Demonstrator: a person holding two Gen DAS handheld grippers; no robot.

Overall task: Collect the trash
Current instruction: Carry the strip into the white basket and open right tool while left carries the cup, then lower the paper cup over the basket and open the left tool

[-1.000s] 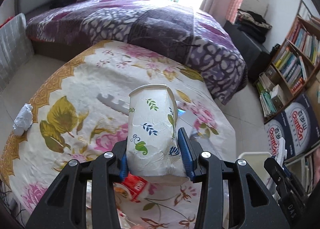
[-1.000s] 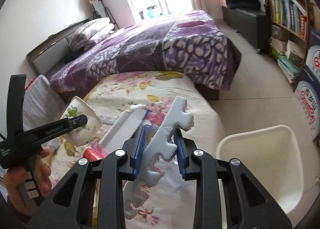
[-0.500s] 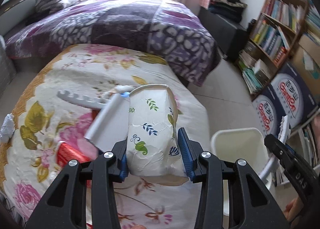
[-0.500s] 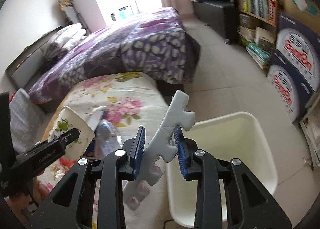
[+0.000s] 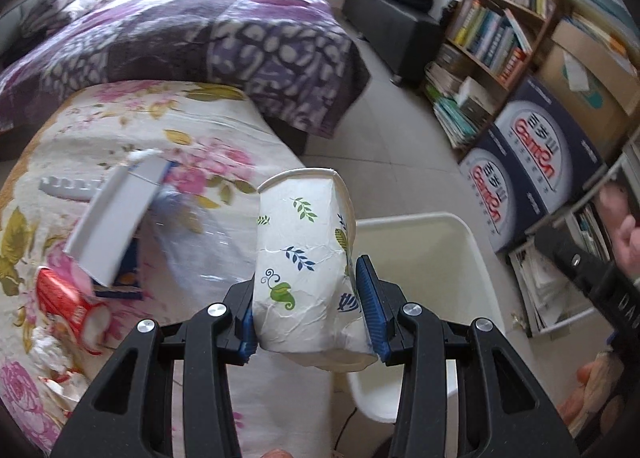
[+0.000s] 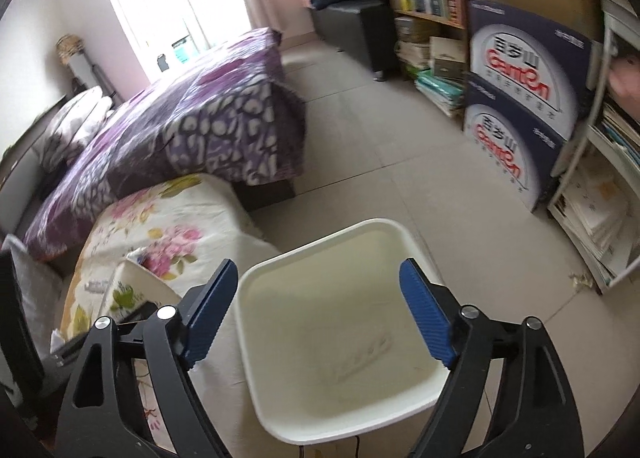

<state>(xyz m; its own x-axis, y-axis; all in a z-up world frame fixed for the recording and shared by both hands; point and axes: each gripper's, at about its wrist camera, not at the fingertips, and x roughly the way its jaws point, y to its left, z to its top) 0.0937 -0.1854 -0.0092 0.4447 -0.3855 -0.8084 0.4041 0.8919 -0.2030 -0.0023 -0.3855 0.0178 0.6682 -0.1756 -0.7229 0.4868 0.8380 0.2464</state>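
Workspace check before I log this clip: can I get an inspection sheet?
Surface: table under a floral cloth, littered.
Job's things: crumpled paper cup in the left gripper; white bin on the floor beside the table, a pale foam strip lying inside.
Clutter: grey box, red pack, clear bottle, toothed foam piece on the cloth.
Grippers: left gripper shut on the cup; right gripper open over the bin, nothing in it.
Cables: dark cord at the bin's near edge.
Surroundings: purple bed, bookshelf, blue cartons.
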